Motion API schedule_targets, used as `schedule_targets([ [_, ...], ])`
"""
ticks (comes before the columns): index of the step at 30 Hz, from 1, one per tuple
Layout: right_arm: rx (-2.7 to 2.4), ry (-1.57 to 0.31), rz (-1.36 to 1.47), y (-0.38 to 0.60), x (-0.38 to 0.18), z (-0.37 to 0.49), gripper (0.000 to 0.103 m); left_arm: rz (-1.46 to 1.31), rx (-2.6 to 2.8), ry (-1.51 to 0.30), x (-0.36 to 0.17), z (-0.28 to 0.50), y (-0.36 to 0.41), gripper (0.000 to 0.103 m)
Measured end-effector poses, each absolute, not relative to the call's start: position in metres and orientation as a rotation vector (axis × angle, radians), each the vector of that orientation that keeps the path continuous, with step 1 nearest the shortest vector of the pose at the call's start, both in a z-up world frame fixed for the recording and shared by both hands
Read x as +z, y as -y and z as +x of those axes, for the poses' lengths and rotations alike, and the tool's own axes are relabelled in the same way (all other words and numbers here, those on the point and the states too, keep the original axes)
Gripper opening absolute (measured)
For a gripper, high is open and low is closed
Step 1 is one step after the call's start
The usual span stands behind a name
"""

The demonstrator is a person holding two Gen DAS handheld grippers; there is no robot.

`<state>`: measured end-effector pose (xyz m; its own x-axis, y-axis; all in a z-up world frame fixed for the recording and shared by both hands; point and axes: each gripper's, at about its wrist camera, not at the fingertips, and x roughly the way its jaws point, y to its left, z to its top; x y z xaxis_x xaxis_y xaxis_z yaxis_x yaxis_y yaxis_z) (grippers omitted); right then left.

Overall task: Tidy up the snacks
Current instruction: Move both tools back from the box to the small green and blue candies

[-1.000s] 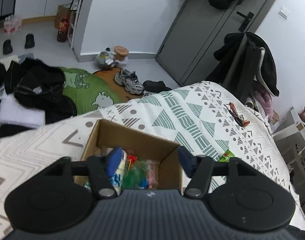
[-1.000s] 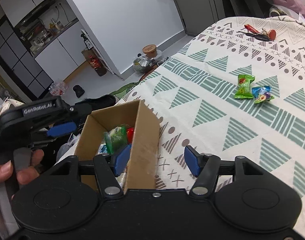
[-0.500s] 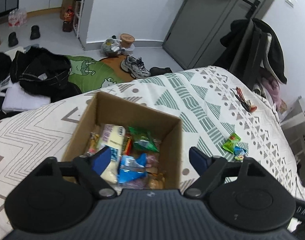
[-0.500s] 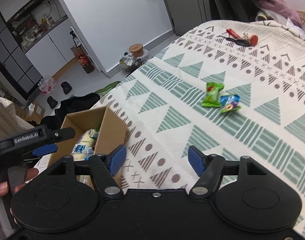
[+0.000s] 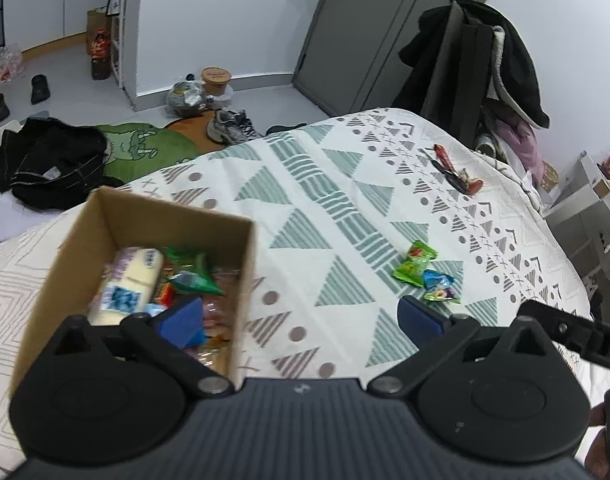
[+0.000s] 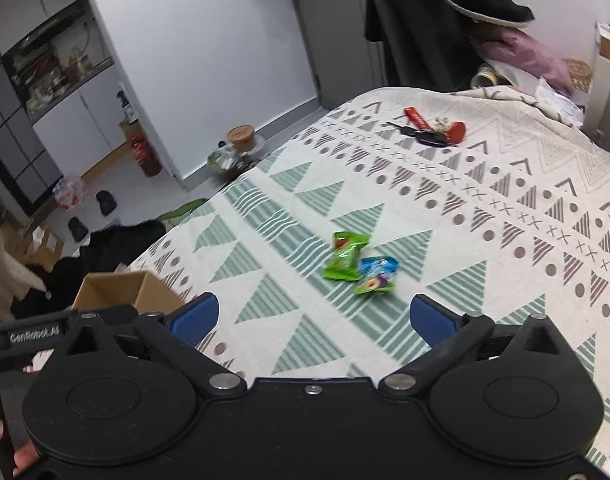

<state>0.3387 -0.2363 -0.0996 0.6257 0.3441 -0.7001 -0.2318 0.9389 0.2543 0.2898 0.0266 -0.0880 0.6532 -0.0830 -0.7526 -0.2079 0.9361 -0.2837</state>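
Both grippers empty, jaws opening wide: left gripper [image 5: 301, 314] over the box [image 5: 241, 280] edge, right gripper [image 6: 311, 314] short of green packet [image 6: 345, 256] and blue packet [image 6: 375, 276], touching, on the bedspread [image 6: 485, 216].

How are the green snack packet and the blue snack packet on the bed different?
The green snack packet is the bigger one and shows a red picture; the blue snack packet is smaller and shows a purple fruit. The green one lies farther from the right gripper. Both lie flat, touching, on the patterned bedspread.
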Motion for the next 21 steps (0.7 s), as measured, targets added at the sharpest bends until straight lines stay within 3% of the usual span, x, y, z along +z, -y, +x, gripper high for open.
schedule_targets([
  [17,0.313,-0.84,0.28,0.298,-0.145,0.376,0.103,-0.321,0.048,-0.837,-0.105,0.341,0.05,0.103],
  [21,0.313,-0.845,0.316,0.31,-0.157,0.385,0.098,-0.312,0.054,-0.838,-0.115,0.353,0.065,0.103],
])
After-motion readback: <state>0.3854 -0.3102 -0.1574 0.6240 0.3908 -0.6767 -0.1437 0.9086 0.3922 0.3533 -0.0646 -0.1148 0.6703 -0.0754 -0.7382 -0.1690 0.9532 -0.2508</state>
